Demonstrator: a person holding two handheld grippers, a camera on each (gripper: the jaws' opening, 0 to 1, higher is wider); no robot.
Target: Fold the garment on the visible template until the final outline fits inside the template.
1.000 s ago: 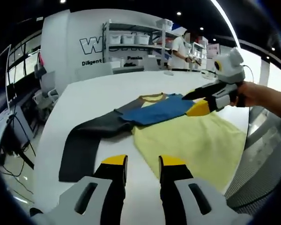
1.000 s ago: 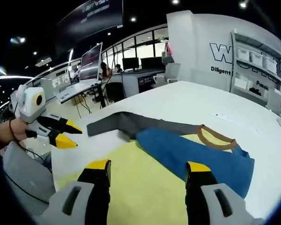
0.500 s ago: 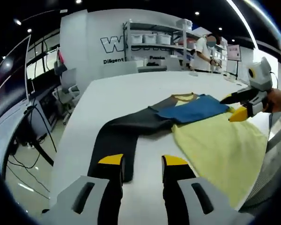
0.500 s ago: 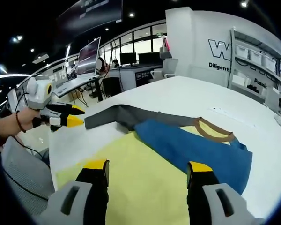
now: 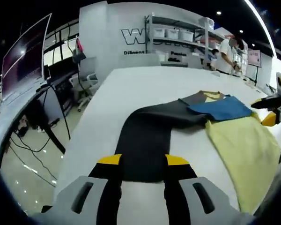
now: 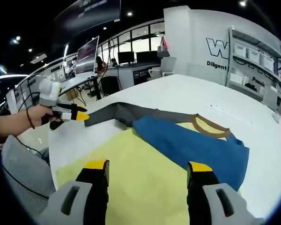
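Across the middle of the left gripper view, the garment (image 5: 187,110) lies on the white surface (image 5: 131,84): its blue body rests partly on the yellow template (image 5: 243,145), while the dark sleeve (image 5: 147,138) trails off it toward the lower centre. The left gripper (image 5: 143,161) hovers open over the sleeve's cuff. The right gripper (image 6: 147,168) also stands open, above the template. Folding looks barely begun; the sleeve remains to be brought in.
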